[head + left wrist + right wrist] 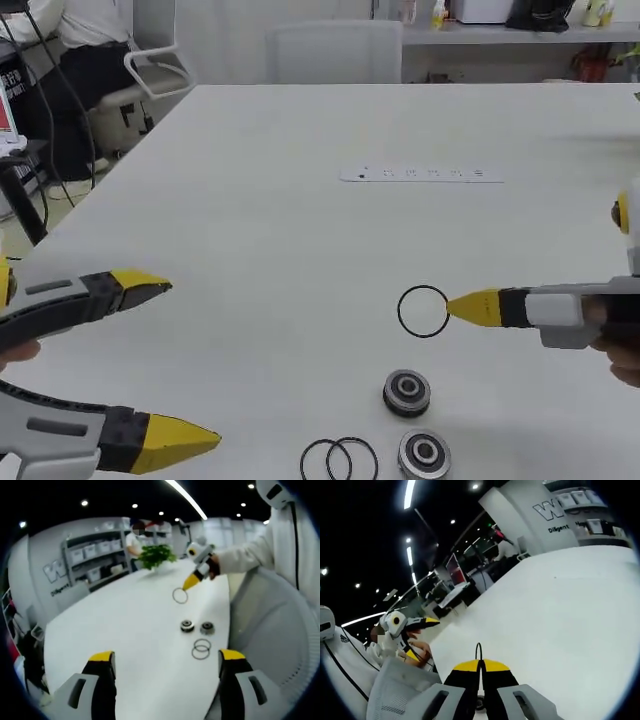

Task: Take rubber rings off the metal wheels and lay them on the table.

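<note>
In the head view the right gripper is clamped on one rubber ring, just beyond the two metal wheels. Two loose rings lie on the table beside the nearer wheel. In the left gripper view the left gripper has its jaws wide apart. In the right gripper view the ring rises thin between the pressed tips.

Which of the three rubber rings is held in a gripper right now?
The lone ring pinched by the right gripper; the other two rings lie overlapping on the table beside a wheel.
</note>
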A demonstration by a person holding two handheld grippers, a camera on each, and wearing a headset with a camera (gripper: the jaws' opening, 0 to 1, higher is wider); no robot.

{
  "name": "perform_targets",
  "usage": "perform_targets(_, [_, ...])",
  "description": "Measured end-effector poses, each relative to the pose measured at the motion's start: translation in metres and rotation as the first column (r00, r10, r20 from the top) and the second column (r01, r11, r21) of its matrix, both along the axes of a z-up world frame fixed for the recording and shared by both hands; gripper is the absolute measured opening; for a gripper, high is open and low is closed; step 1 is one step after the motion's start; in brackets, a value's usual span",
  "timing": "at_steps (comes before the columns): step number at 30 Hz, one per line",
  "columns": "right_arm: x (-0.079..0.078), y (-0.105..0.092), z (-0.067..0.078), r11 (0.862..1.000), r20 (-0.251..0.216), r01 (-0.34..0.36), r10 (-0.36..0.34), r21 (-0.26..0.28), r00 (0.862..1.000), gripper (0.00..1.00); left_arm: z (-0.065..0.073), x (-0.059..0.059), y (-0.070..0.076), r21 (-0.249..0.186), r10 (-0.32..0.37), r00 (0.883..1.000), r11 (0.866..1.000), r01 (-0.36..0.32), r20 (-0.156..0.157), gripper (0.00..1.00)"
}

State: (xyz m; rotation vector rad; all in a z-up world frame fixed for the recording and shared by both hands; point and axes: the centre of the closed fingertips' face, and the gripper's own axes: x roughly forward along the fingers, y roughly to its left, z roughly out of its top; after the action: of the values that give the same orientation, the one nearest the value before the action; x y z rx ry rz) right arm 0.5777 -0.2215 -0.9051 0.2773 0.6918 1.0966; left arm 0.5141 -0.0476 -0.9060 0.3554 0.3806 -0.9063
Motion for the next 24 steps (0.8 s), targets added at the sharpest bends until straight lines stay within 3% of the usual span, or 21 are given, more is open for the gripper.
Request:
perform_targets(5, [-0.006,0.003,0.009,0.999,0.022,-0.036,0.036,-0.02,0.999,0.0,-0.004,-0.004,0.001,-0.031,0.029,1.0,0.999,-0.029,-0.007,0.85])
perform_targets(13, [-0.016,0.013,0.026,0.993,0.056,-0.105,0.107,-0.048,0.993,0.0,-0.014,-0.011,0.003,-0.04,0.049,0.998,0.998,-0.05,-0.034,0.85])
perform_targets(24, [-0.042,0.051,0.032,0.969,0.067,-0.242,0.245,-0.049,0.967,0.0,-0.021,-0.018,0.005,-0.048,0.06,0.997,0.997,-0.063,-0.055,0.84])
